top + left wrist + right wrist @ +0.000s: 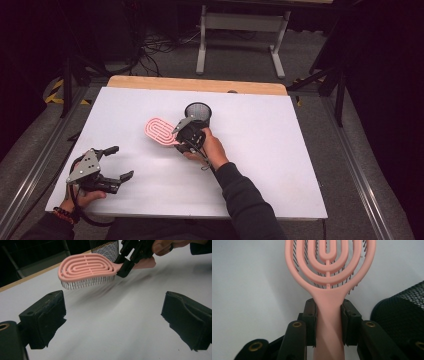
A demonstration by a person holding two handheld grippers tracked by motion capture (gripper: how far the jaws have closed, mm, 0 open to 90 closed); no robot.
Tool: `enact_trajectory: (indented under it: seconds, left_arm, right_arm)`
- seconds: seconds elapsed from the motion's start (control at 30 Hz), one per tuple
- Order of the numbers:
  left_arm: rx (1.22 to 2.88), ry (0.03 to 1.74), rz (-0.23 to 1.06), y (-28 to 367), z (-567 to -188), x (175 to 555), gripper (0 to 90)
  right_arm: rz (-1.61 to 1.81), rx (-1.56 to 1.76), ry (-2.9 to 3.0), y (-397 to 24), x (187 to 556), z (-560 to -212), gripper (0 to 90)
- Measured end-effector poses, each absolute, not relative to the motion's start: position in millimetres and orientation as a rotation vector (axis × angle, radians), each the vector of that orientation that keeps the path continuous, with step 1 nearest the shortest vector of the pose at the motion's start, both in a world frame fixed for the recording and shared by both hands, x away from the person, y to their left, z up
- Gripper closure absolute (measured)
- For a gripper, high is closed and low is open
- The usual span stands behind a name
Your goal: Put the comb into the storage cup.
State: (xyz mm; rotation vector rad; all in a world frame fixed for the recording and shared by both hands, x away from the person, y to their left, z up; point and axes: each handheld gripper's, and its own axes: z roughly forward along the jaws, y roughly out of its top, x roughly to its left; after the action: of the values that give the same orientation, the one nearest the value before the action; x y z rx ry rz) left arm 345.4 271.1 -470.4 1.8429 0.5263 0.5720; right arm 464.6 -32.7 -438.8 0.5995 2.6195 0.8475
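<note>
Right gripper (328,322) clamps pink hairbrush (329,270) (beside mesh cup (402,312)).

One pink hairbrush (160,131), one black mesh cup (198,114), two claws (186,135), one white table (280,150)

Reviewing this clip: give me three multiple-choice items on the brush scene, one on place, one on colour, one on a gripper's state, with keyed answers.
1. Where does the mesh cup stand relative to the hairbrush?
A. Beside its handle end, farther up the table
B. At the table's near edge
C. Under the left gripper

2. What colour is the hairbrush?
A. Blue
B. Pink
C. Green

3. How does the right gripper stand?
A. Open above the brush
B. Shut on the cup
C. Shut on the brush handle

Answers: 1 A, the high view shows the cup just beyond the handle; 2 B, its looped back is pink; 3 C, the right gripper view shows both pads pressing the handle, while the left gripper is open and empty.
</note>
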Motion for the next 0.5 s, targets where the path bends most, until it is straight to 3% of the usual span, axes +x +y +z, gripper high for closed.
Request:
enact_trajectory:
  seconds: [0.5]
  left_arm:
    - [1.831, 0.542, 0.596, 272, -468, 347, 7.6]
  right_arm:
    - [1.117, 0.642, 2.427, -63, 446, -431, 69.3]
